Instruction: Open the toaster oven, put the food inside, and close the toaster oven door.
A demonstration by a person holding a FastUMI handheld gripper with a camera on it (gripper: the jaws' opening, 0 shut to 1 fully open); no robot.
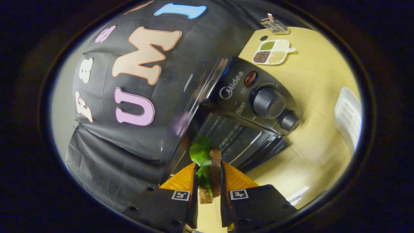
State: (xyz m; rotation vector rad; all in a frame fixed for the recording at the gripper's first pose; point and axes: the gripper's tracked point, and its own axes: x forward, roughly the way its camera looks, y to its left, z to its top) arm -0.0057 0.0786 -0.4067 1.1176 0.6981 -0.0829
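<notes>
A sandwich (214, 174) of brown bread with green lettuce stands on edge between my two fingers, and my gripper (209, 176) is shut on it. Just beyond the fingertips is the dark toaster oven (249, 97), seen tilted, with its door (258, 150) swung down open and the wire rack (231, 136) inside showing. Two round knobs (268, 102) and a red lamp sit on its control panel. The sandwich's far end reaches toward the oven's opening.
The oven stands on a yellow wooden table (317, 136). Past it lie a white divided dish of grains (270, 52) and a small wire rack (274, 26). A white plastic basket (349, 116) sits off to the oven's knob side.
</notes>
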